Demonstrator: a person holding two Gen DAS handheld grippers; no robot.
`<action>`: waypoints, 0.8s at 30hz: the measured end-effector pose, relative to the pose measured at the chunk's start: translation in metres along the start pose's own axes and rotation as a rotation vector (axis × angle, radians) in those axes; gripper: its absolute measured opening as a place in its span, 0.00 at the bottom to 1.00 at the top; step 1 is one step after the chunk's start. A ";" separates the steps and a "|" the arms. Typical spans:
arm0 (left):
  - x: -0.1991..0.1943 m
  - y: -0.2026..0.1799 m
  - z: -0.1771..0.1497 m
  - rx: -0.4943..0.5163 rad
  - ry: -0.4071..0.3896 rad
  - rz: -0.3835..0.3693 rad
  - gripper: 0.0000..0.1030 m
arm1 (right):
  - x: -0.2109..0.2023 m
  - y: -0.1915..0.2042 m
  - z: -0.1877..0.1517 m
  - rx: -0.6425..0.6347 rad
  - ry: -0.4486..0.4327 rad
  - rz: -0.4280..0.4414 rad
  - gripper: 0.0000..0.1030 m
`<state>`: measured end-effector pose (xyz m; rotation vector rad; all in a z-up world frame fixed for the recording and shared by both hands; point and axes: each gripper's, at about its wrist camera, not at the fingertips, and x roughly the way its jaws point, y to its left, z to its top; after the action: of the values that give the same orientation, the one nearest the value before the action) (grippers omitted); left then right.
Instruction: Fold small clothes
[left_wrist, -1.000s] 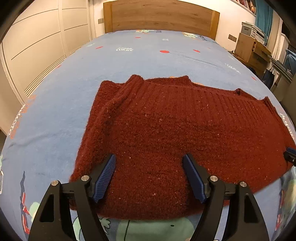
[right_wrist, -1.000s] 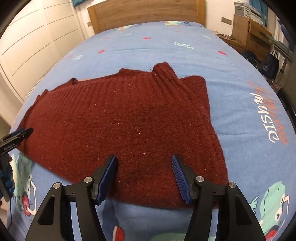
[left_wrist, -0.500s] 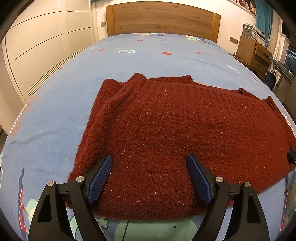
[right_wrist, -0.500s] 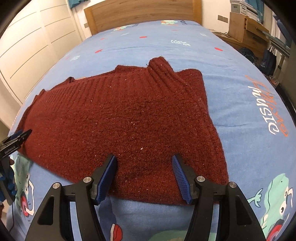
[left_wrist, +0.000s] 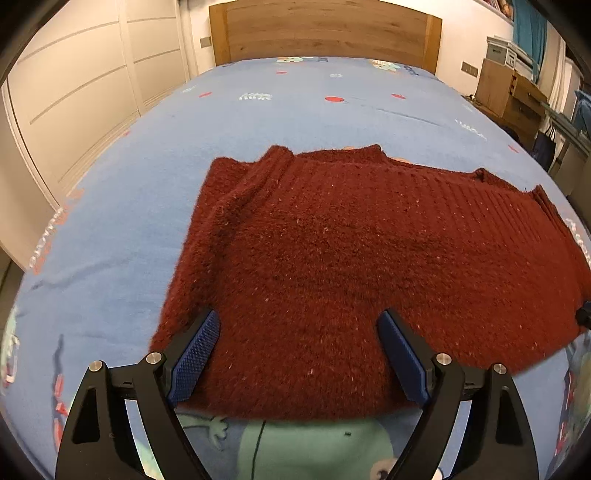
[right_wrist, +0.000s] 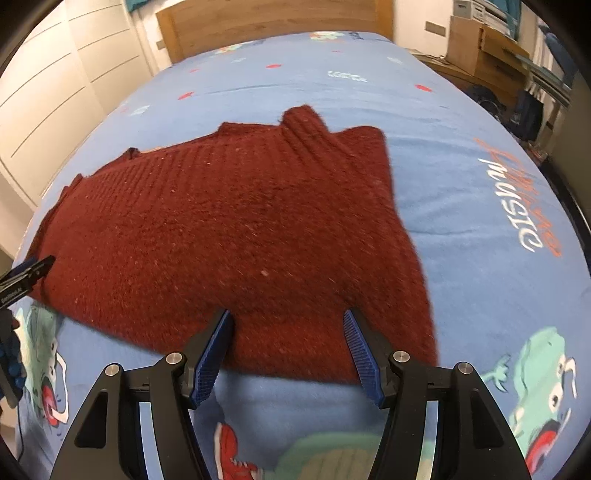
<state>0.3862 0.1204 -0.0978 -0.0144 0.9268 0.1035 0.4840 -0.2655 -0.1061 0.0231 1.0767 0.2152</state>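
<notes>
A dark red knitted sweater (left_wrist: 351, 251) lies flat and spread out on the blue bed sheet (left_wrist: 295, 110). My left gripper (left_wrist: 298, 317) hangs over the sweater's near edge towards its left side. Its jaws are opening, with the knit below the blue pads and not pinched. In the right wrist view the same sweater (right_wrist: 221, 229) fills the middle. My right gripper (right_wrist: 287, 315) stands open over the near hem at the sweater's right end, pads apart and gripping nothing. The left gripper's tip (right_wrist: 26, 273) shows at the left edge of that view.
The sheet (right_wrist: 480, 258) carries cartoon prints and lettering. A wooden headboard (left_wrist: 321, 33) stands at the far end. White wardrobe doors (left_wrist: 74, 103) run along the left side. A wooden cabinet (left_wrist: 509, 96) and bags stand to the right of the bed.
The left gripper's pads have spread wider apart over the sweater's near edge. The right gripper's gap looks the same. The sweater has not moved.
</notes>
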 end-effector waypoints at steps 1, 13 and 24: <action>-0.005 -0.001 -0.001 0.005 -0.002 0.008 0.82 | -0.004 -0.003 -0.002 0.009 0.000 -0.004 0.62; -0.056 -0.005 -0.024 -0.056 -0.002 -0.038 0.82 | -0.082 -0.013 -0.041 0.074 -0.085 0.030 0.63; -0.081 0.016 -0.049 -0.293 0.065 -0.228 0.86 | -0.140 -0.004 -0.094 0.143 -0.127 0.097 0.63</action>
<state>0.2975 0.1271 -0.0616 -0.3963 0.9618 0.0261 0.3388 -0.3039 -0.0298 0.2149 0.9632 0.2206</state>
